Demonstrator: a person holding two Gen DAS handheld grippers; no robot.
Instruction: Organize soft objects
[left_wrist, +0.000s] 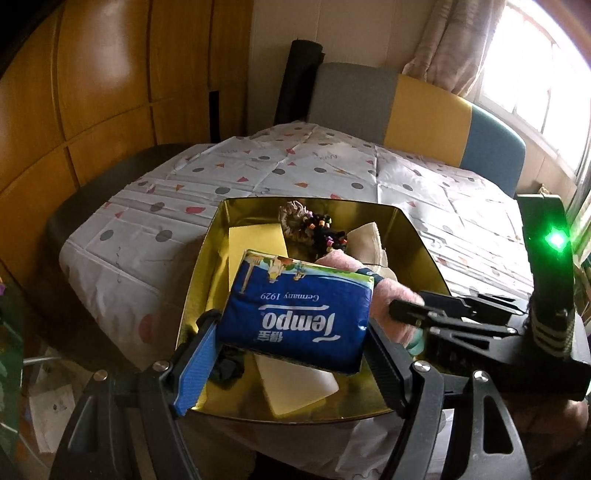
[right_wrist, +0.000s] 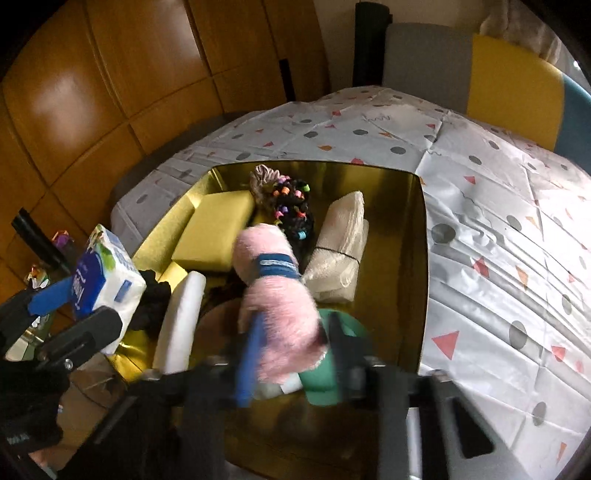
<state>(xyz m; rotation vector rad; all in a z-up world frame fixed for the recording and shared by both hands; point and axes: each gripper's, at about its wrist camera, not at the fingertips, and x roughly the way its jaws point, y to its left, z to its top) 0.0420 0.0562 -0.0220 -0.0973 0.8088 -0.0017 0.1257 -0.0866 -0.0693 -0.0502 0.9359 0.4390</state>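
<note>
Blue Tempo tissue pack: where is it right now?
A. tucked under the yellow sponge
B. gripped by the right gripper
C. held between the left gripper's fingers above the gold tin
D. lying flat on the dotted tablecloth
C: the blue Tempo tissue pack sits clamped in the left gripper, above the gold tin.

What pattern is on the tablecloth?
The tablecloth is white with grey dots and reddish-orange triangles, clearest in right wrist view.

The right claw (right_wrist: 295, 350) is smeared with motion blur, so we cannot make out its pads. The tissue pack (left_wrist: 299, 314) hides part of the gold tin's (left_wrist: 417, 236) floor.
</note>
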